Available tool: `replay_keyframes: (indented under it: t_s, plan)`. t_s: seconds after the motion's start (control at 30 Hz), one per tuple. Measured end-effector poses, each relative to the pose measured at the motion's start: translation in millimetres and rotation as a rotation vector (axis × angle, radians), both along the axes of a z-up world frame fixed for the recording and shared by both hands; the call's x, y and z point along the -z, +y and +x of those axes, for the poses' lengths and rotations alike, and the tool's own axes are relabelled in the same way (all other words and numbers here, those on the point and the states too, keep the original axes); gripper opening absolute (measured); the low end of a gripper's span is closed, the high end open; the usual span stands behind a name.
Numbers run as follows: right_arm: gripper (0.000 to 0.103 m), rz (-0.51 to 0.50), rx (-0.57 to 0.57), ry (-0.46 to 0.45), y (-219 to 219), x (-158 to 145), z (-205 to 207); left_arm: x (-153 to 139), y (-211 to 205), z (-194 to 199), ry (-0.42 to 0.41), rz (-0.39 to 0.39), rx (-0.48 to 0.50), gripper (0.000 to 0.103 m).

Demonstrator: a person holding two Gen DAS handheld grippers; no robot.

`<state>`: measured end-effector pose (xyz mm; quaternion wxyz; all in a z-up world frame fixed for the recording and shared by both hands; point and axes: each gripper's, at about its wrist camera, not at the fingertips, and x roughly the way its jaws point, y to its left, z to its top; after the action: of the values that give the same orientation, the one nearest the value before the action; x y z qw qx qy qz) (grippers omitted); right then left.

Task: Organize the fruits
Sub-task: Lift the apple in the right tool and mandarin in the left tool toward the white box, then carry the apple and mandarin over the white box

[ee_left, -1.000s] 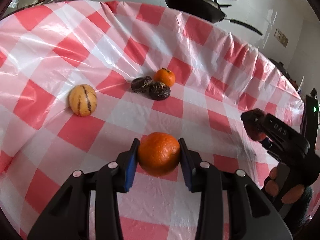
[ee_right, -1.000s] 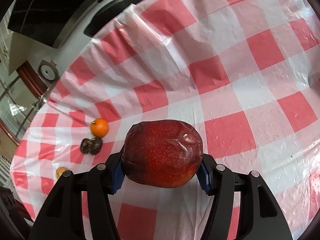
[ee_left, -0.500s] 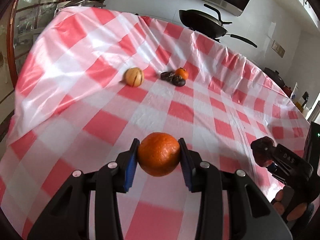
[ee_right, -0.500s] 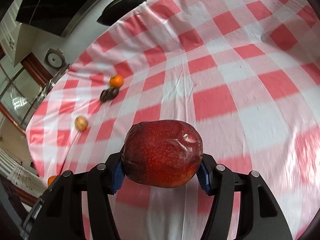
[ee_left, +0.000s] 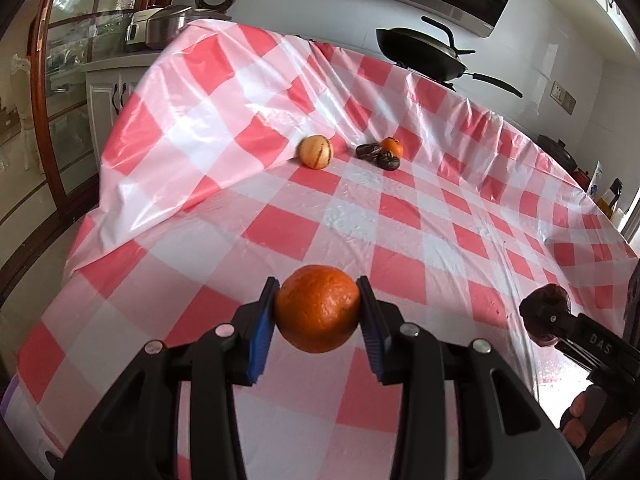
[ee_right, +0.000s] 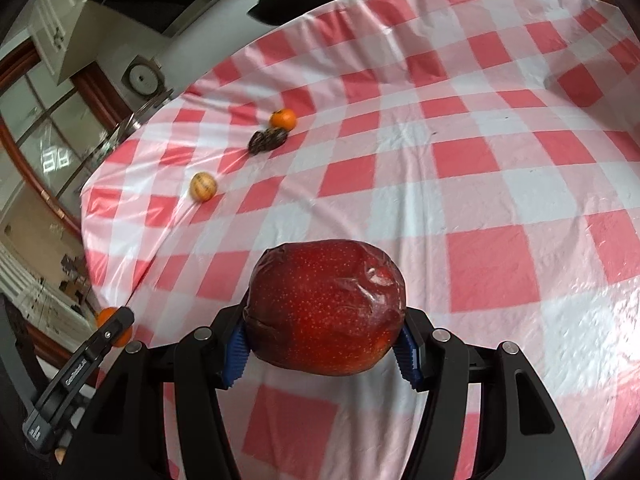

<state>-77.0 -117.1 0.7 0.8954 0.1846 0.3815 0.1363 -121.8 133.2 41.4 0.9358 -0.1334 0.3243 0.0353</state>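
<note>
Left wrist view shows the person's fingers (ee_left: 576,432) on the right gripper's handle at bottom right, plus a black wok (ee_left: 420,54) and a rice cooker (ee_left: 160,30) behind the table; the right wrist view shows none of the hand and only the wok's edge. Right view gives the full red apple (ee_right: 326,308); from the left it's just a dark lump at the jaw tips. Count on the checked tablecloth (ee_left: 320,220): one small tangerine (ee_left: 391,147), two dark wrinkled fruits (ee_left: 380,156) touching each other and just beside it, one pale striped round fruit (ee_left: 315,152) near them to the left. In the air: one orange (ee_left: 318,308), one apple. Left gripper (ee_left: 318,312) is clamped on the orange, blue pads pressing both sides, fruit centred at the fingertips above the cloth. Right gripper (ee_right: 324,336) is clamped on the apple, which bulges past both pads. Loose group sits well apart from both grippers, far side of table.
</note>
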Motion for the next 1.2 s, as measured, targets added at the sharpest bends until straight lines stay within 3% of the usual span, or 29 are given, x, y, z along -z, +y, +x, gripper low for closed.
replay_keyframes:
  t_s: [0.33, 0.63, 0.73, 0.97, 1.2]
  plan:
    - [0.059, -0.100, -0.241, -0.082, 79, -18, -45, 0, 32, -45, -0.015, 0.051, -0.043, 0.039]
    - [0.059, -0.191, -0.452, -0.151, 148, -27, -90, 11, 94, -102, -0.019, 0.026, -0.154, 0.039]
    - [0.059, -0.224, -0.527, -0.168, 170, -25, -107, 14, 117, -128, -0.035, -0.002, -0.193, 0.039]
    - [0.059, -0.320, -0.728, -0.224, 219, -14, -151, 9, 160, -183, -0.092, 0.012, -0.290, 0.039]
    - [0.059, -0.370, -0.913, -0.254, 256, -3, -191, 21, 191, -212, -0.057, 0.048, -0.373, 0.039]
